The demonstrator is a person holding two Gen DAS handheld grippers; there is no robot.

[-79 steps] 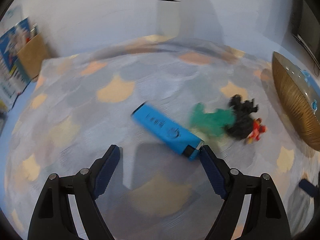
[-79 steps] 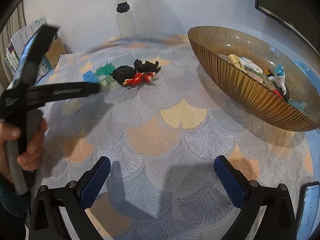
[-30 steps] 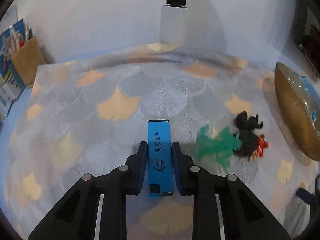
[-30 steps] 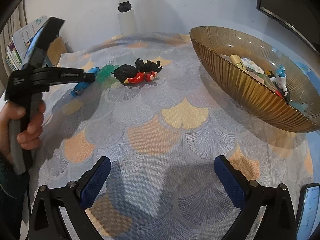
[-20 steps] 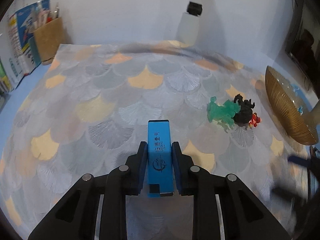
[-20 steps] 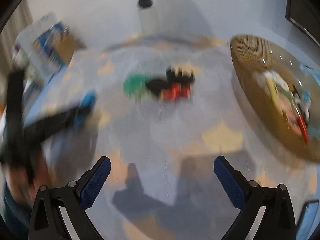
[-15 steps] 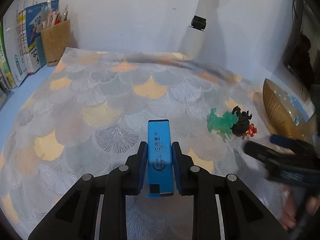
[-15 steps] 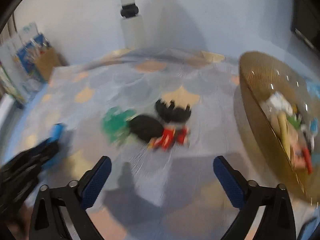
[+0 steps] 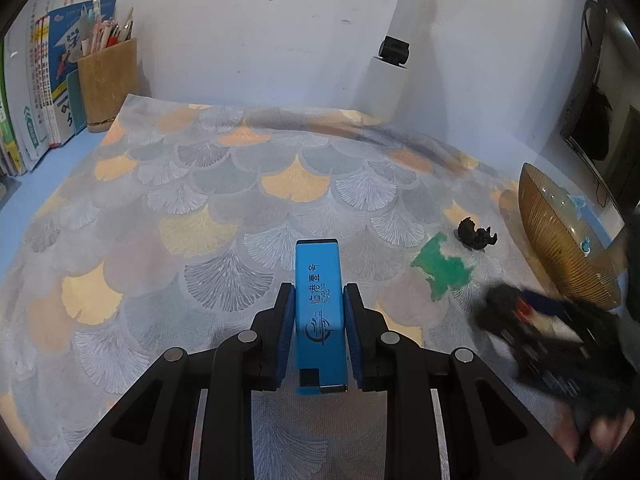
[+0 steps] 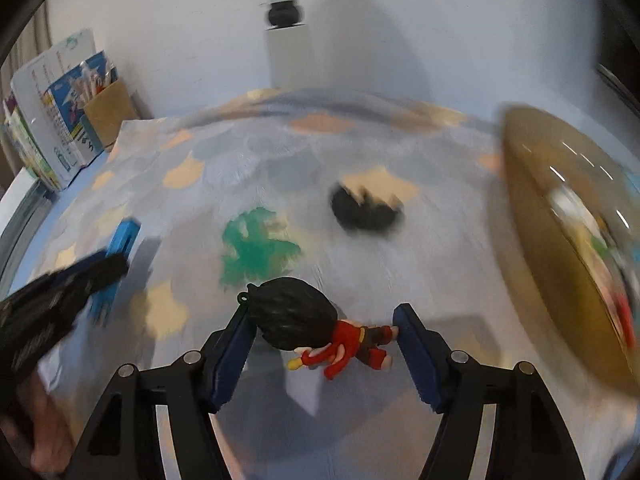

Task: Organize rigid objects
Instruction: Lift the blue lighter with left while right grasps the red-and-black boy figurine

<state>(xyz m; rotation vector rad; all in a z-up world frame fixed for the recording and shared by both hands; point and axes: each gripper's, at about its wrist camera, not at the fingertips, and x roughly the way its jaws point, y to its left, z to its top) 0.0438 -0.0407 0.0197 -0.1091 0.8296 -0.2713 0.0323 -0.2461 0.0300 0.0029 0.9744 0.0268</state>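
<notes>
The left hand-held gripper [image 9: 318,334] pinches the blue box [image 9: 319,312]. The right hand-held gripper [image 10: 324,344] has just been closing around the doll [image 10: 312,330], its pads about touching. The green toy [image 10: 252,246] and black toy [image 10: 366,210] wait outside the bowl [image 9: 560,248].

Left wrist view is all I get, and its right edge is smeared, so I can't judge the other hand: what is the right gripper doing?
Observer: The right gripper has just been closing its jaws on a small plastic doll with black hair and red clothes.
Operator: Gripped how?
Observer: Crosswise, head against one blue pad, feet against the other.
Operator: Anything in the ribbed brown bowl?
Observer: Yes, blurred colourful items.
</notes>
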